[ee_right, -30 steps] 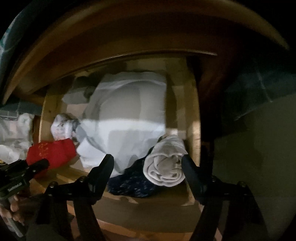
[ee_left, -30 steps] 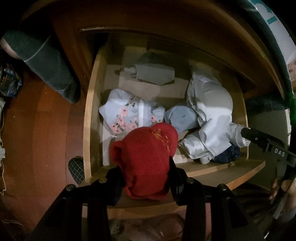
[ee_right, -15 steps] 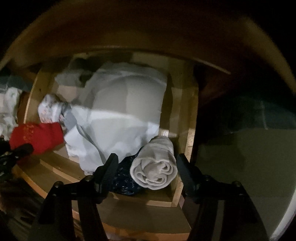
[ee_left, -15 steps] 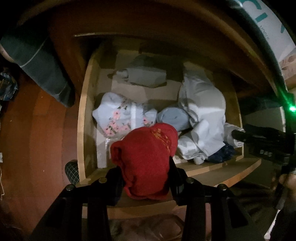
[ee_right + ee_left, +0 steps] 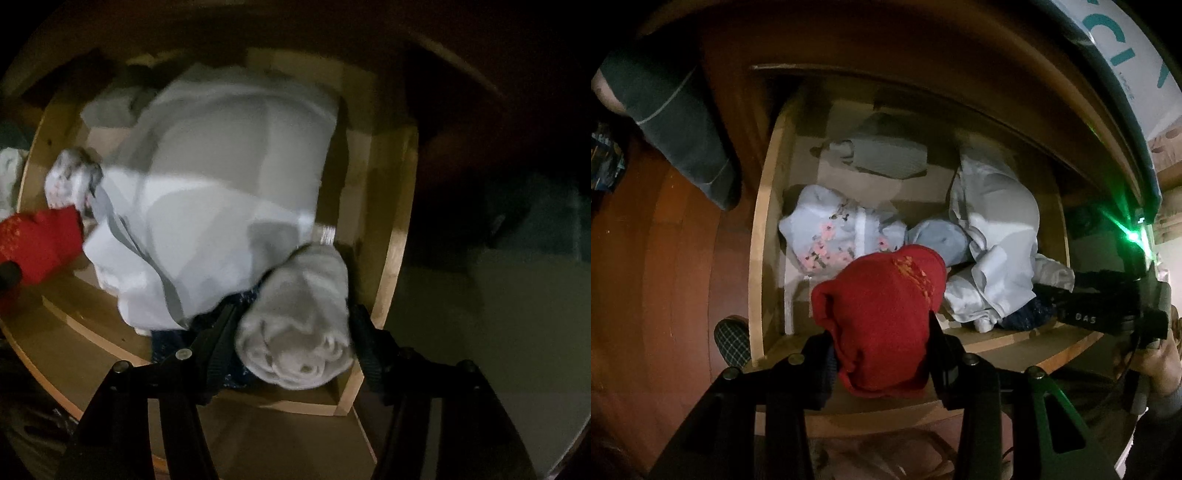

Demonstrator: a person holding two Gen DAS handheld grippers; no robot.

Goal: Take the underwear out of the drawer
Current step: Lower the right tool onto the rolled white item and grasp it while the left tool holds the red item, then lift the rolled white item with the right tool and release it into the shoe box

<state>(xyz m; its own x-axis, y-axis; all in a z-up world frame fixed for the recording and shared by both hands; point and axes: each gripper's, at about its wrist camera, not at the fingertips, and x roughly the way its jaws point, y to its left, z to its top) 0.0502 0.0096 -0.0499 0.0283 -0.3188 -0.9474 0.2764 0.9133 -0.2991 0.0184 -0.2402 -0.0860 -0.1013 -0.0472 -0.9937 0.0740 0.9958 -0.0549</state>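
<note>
While the open wooden drawer [image 5: 759, 258] holds assorted folded garments, the left tool [image 5: 879, 354] grips a red knitted fabric bundle [image 5: 879, 317] above its front edge. Right tool [image 5: 291, 345] jaws are closing around a rolled pale grey cloth bundle [image 5: 299, 325] in the drawer's front right corner.

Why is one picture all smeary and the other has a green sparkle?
Right wrist view: motion blur smears the rolled grey cloth and big white garment; corners fall dark. Left wrist view: sharp on the red knitted garment, a green light flares, fisheye bends the wooden drawer.
</note>
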